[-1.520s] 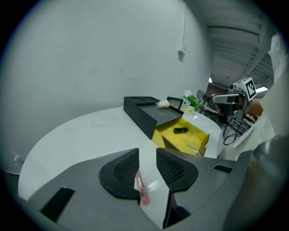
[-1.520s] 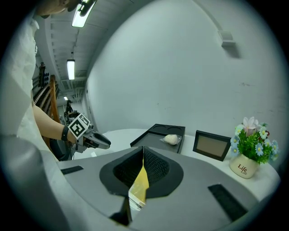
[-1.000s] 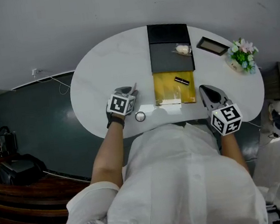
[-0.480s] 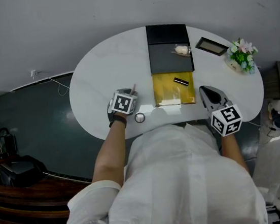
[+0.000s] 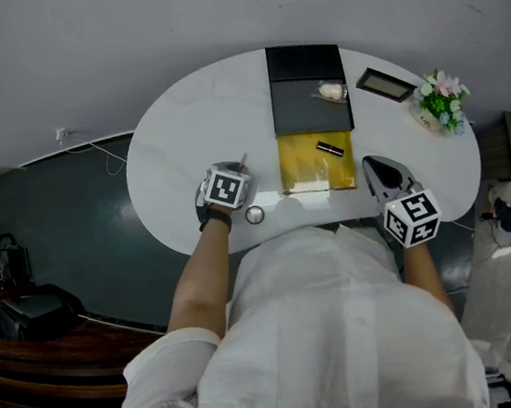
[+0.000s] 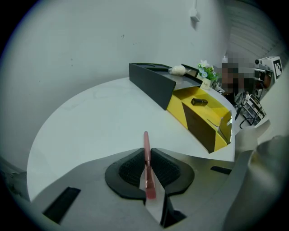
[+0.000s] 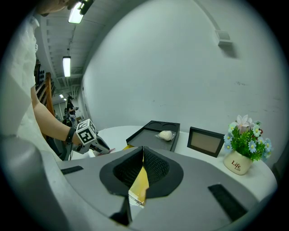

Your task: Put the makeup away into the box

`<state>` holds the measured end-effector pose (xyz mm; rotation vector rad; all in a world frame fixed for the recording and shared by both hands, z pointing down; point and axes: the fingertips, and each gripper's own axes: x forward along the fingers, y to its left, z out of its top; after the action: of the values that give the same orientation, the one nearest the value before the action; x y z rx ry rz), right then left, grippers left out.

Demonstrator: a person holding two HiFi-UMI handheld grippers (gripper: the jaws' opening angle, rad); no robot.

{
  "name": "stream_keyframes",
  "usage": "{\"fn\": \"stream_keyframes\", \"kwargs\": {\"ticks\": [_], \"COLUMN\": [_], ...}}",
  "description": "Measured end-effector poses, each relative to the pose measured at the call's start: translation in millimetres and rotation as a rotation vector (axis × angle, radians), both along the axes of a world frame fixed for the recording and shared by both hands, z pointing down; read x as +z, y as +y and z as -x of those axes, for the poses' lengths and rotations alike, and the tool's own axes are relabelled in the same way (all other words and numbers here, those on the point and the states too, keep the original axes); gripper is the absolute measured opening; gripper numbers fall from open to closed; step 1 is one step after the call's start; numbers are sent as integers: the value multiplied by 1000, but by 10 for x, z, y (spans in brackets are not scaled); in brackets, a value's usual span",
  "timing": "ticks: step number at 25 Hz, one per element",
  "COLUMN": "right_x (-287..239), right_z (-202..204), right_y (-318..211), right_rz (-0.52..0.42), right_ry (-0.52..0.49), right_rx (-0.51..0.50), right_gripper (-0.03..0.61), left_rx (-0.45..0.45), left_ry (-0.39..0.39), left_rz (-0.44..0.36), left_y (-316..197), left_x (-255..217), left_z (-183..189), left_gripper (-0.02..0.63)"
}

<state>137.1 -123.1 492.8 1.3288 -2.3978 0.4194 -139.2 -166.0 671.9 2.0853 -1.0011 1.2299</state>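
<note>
Closing just now, my left gripper (image 6: 147, 152) pinches the pink makeup pencil (image 6: 146, 137) narrow, lower centre of the left gripper view. Right gripper (image 7: 142, 151) stayed put, shut, empty. Risk: thin round pencil could twist or slip mid-carry. Yellow box (image 5: 301, 160), centre frame, holds a dark tube (image 5: 329, 148). Black lid (image 5: 311, 112) above it carries a pale puff (image 5: 332, 92).

The head view looks steeply down from above the person's shoulders and takes in the whole oval table (image 5: 190, 132) from well off. The left gripper view sits low at the table's near edge. It faces across toward the far right, close beside the yellow box (image 6: 178, 106). The right gripper view looks from the near right edge toward the far wall. All three views share the black tray (image 5: 304, 108) at the far edge.
</note>
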Motion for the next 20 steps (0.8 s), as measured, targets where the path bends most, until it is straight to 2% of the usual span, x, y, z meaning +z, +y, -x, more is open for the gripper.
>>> {"fn": "stream_keyframes", "kwargs": {"ticks": [9,15,20], "right_x": [18,16,15], "right_z": [-40,-44,-28], "right_y": [17,13,10], "right_rz": [3,2,0], "right_ry": [6,5,0], "right_rx": [4,6,5], "right_gripper": [14,14,14], "left_rx": [26,43,133], "left_ry": [1,56,90], "left_rz": [-12,-75,-138], "left_y": [-4,-60,-92], "left_x": [-10,-244,-547], "left_z": [-17,-130,-338], "left_gripper": [54,54,54]}}
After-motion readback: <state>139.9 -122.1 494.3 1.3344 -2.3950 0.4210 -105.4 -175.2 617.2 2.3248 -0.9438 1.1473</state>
